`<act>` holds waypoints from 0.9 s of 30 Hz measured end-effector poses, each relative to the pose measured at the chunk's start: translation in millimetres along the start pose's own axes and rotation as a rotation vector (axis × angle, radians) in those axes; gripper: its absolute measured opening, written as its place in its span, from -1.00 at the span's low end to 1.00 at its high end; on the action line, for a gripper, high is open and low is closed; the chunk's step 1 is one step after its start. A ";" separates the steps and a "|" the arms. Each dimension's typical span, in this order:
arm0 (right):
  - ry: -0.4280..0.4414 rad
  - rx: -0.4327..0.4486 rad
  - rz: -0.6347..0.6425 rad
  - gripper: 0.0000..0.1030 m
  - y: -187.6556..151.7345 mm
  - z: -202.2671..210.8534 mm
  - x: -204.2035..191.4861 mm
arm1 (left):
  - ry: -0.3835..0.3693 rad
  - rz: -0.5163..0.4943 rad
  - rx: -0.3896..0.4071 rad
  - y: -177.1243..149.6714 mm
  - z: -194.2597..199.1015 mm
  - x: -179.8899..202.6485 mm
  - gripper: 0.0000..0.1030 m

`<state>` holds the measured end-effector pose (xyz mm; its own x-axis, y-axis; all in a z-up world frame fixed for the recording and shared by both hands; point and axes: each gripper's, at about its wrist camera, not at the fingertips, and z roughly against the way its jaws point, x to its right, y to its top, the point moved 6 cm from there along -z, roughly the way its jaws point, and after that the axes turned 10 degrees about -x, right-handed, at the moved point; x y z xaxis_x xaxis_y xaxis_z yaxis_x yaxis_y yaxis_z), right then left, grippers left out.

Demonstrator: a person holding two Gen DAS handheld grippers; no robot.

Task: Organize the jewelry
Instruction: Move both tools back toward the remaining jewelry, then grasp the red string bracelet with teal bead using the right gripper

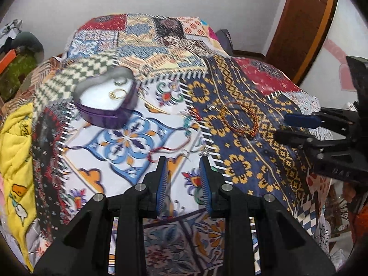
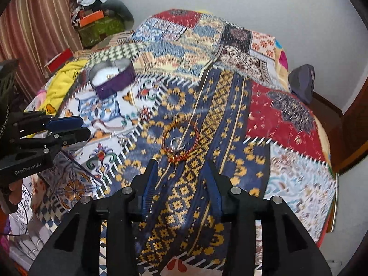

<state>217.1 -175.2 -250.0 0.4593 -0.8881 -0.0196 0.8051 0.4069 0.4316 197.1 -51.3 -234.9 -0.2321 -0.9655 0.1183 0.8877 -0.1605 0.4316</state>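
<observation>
A purple heart-shaped tin [image 1: 108, 101] sits open on the patterned bedspread, with gold hoop earrings [image 1: 118, 93] on its white lining; it also shows in the right wrist view [image 2: 112, 78]. A red-orange beaded bracelet [image 1: 240, 119] lies on the blue-and-yellow patch, with a silver ring [image 2: 177, 143] inside its loop [image 2: 180, 138]. A thin red thread bracelet [image 1: 165, 148] lies on the white patch. My left gripper [image 1: 184, 163] is open and empty above the bed's near side. My right gripper [image 2: 181, 168] is open and empty, just short of the beaded bracelet.
A yellow quilted cloth [image 1: 16, 151] lies at the bed's left edge. Boxes and clutter [image 2: 96, 20] stand beyond the bed by a striped curtain. A wooden door [image 1: 303, 23] is at the right. A dark cushion [image 2: 301, 80] sits by the far wall.
</observation>
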 end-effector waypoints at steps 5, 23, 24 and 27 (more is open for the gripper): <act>0.067 -0.048 -0.007 -0.26 0.8 -22.8 -4.1 | -0.014 -0.007 -0.019 -2.5 -8.8 5.9 -0.47; 0.044 -0.041 0.010 -0.91 5.9 -40.4 0.4 | -0.054 0.017 -0.048 -3.1 -23.1 6.9 -0.47; 0.060 -0.034 -0.003 -0.93 6.3 -38.4 1.6 | -0.062 0.014 -0.049 -3.4 -23.1 8.9 -0.47; 0.074 -0.011 -0.023 -0.93 5.1 -30.3 3.6 | -0.072 -0.003 -0.053 -3.9 -23.6 14.8 -0.47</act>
<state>234.3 -169.9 -275.2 0.4667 -0.8791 -0.0967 0.8196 0.3889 0.4207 199.6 -69.8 -255.9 -0.2608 -0.9480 0.1822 0.9063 -0.1754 0.3844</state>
